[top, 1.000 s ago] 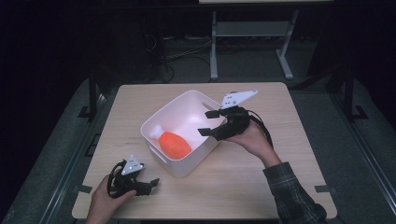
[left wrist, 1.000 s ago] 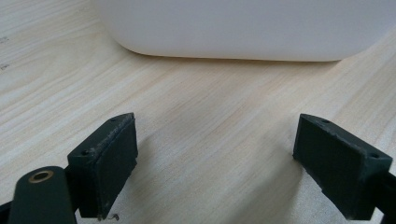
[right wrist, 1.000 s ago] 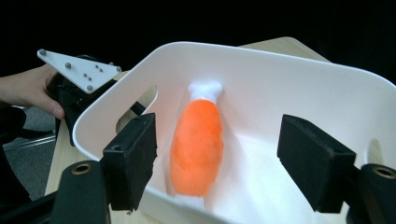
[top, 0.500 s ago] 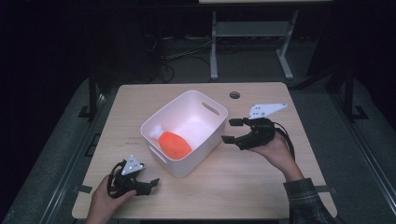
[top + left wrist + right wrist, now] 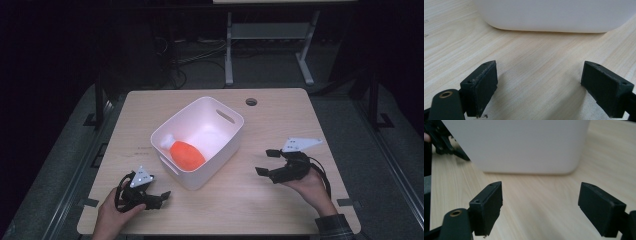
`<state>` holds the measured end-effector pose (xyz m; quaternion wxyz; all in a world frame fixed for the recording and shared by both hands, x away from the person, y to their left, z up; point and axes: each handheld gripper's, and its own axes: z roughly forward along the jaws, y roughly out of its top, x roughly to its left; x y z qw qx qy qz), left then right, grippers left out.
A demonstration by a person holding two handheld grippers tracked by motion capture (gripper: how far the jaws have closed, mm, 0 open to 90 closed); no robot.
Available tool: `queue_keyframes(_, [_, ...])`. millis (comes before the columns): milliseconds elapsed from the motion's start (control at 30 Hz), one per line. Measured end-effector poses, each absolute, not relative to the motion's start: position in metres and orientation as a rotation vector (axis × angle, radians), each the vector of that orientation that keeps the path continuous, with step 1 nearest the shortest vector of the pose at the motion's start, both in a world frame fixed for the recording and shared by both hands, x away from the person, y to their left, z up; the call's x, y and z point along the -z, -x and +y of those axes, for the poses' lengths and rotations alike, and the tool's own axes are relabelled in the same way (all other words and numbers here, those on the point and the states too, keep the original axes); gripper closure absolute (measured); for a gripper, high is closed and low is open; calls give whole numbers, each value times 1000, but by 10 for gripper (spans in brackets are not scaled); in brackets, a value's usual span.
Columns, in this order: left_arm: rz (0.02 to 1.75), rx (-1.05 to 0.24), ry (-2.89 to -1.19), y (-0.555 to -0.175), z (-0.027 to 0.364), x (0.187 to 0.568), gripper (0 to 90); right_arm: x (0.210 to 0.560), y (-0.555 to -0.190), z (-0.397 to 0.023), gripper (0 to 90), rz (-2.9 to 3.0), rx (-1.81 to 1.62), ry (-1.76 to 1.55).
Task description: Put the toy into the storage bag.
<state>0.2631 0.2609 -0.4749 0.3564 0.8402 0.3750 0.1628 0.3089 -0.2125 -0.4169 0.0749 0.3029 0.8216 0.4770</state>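
At the near edge of the table [image 5: 280,107], at about seven o'clock from the white bin [image 5: 200,142], the left gripper [image 5: 159,196] was seen in a hand, low over the wood, its jaws spread wide with nothing between them. In the left gripper view only bare wood lay between the black pads [image 5: 480,87], and the bin's wall was cut off by the top edge. At about four o'clock from the bin, the right gripper [image 5: 265,162] was held in the other hand, its jaws pointed toward the bin and set apart on nothing. Its jaws had just been opening further, and no thing was seen between them. A second before, this gripper had been at the bin's right rim; since then it had been drawn away toward the near right of the table and lowered, while the left gripper had been kept where it was.

Farther off, inside the bin, the orange toy [image 5: 187,154] was laid on the floor by the near-left wall. Its long axis ran from ten o'clock to four o'clock, with the white end [image 5: 167,141] pointed toward ten o'clock. What the toy was could not be made out exactly, and from the gripper views it was hidden by the bin's wall. In the right gripper view the left gripper was partly hidden behind the bin's corner.
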Motion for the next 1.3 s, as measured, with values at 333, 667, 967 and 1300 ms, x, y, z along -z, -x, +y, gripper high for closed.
queue_keyframes(333, [966, -423, -2170, -263, 261, 475, 128, 444, -289, -239, 181, 2457, -1297, -1014])
queue_keyframes(667, [966, -423, -2170, -263, 261, 475, 128, 465, -271, -254, 163, 2452, -1184, -1117])
queue_keyframes(967, [966, -423, -2169, -263, 261, 475, 128, 478, -263, -256, 134, 2418, -1090, -1186])
queue_keyframes(1300, [966, -423, -2169, -263, 261, 475, 128, 483, -258, -251, 13, 2372, -996, -1190])
